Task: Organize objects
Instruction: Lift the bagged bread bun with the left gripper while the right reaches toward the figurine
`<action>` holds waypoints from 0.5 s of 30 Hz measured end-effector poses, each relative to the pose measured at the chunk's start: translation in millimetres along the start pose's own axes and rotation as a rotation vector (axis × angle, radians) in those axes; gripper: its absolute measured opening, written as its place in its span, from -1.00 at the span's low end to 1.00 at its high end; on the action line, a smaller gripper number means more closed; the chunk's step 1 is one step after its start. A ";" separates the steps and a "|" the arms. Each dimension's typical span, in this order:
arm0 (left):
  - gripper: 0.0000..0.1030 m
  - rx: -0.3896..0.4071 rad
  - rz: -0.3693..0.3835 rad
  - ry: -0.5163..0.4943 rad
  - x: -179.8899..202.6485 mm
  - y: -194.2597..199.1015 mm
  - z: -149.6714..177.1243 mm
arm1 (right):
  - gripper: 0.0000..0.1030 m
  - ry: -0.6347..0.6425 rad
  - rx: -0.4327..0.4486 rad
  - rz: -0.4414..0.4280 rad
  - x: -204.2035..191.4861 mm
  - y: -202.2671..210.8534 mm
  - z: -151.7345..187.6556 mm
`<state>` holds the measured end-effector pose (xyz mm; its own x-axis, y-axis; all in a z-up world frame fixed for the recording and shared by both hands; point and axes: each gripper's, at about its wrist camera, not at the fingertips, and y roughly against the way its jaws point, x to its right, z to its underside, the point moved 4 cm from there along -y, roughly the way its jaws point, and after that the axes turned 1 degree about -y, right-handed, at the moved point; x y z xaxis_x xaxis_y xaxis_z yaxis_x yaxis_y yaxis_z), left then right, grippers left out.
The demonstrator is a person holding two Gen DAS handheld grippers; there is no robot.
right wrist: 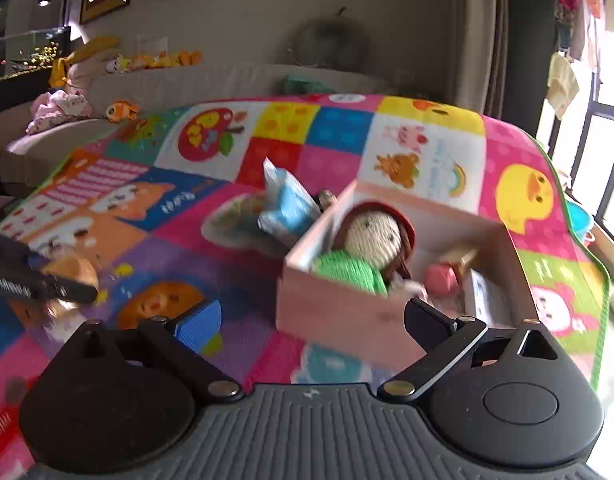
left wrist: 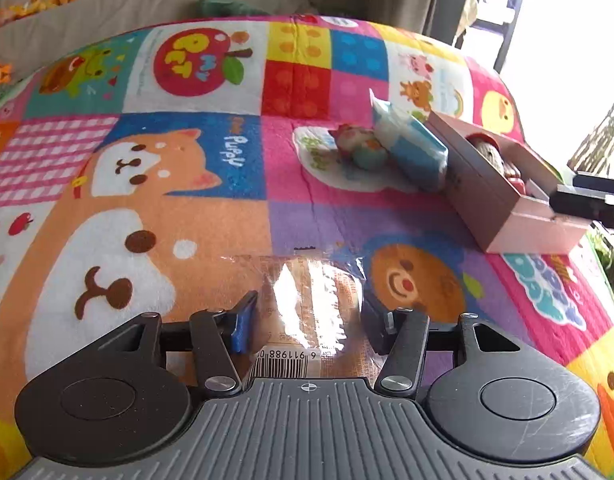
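Left gripper [left wrist: 311, 316] seems clamped on the wrapped bun [left wrist: 311, 300], carrying it toward the pink box [right wrist: 347, 312]; right gripper [right wrist: 313, 312], wide and empty, hovers just beside that box.

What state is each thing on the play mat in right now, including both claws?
Left claw: closed on the wrapped bun.
Wrapped bun: sealed in clear plastic, gripped between the blue pads.
Right claw: open, nothing between its fingers.
Pink box: open-topped, partly filled.
Knitted doll: inside the box, leaning on its near wall.
Tissue pack: on the mat, against the box's outer side.
Small plush toy: on the mat, beside the tissue pack.
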<state>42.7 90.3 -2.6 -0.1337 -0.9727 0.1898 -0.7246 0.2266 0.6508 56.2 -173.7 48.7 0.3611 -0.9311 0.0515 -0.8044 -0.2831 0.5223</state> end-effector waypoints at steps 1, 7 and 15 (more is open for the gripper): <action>0.13 0.015 0.008 0.010 -2.6 -2.9 -2.4 | 0.92 -0.028 -0.006 -0.026 1.4 -6.4 -22.1; 0.13 0.081 0.053 0.025 -9.8 -8.5 -1.5 | 0.90 -0.148 -0.142 -0.044 6.8 -96.2 -129.6; 0.13 0.117 0.136 0.157 -28.8 -5.7 0.2 | 0.02 -0.203 -0.404 0.165 17.1 -266.2 -158.1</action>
<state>50.6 117.0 -11.9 -0.1351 -0.9116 0.3882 -0.7819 0.3387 0.5233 351.0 -77.9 45.2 0.1123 -0.9936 0.0155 -0.5809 -0.0529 0.8123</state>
